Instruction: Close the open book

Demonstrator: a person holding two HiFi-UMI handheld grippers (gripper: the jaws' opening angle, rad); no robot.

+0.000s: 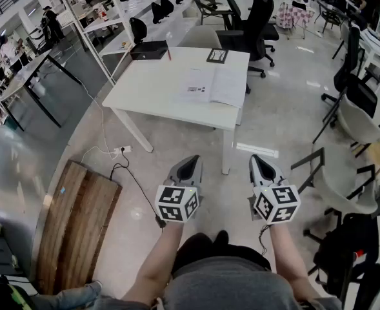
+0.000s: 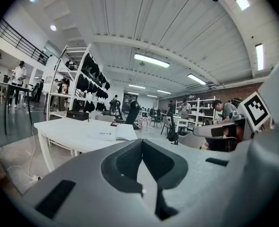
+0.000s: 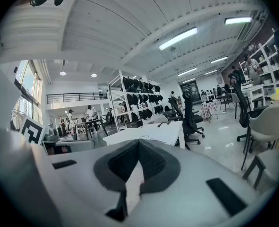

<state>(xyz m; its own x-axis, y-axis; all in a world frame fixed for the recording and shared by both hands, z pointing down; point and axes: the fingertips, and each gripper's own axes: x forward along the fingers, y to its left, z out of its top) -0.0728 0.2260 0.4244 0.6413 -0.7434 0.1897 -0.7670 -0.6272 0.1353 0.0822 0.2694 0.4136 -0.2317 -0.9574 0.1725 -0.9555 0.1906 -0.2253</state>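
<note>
Ahead, open book lies — well beyond right hand-held gripper (shut).

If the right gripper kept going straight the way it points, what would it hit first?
The right gripper would probably meet the white table first, near the open book; depth is hard to judge.

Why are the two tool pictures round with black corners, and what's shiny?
Left gripper view: the wide lens curves the ceiling beams, darkens the corners and makes the left tool look huge. Right gripper view: same curving; the ceiling lamp glares. Head view: the floor shines with reflections near the white table.
</note>
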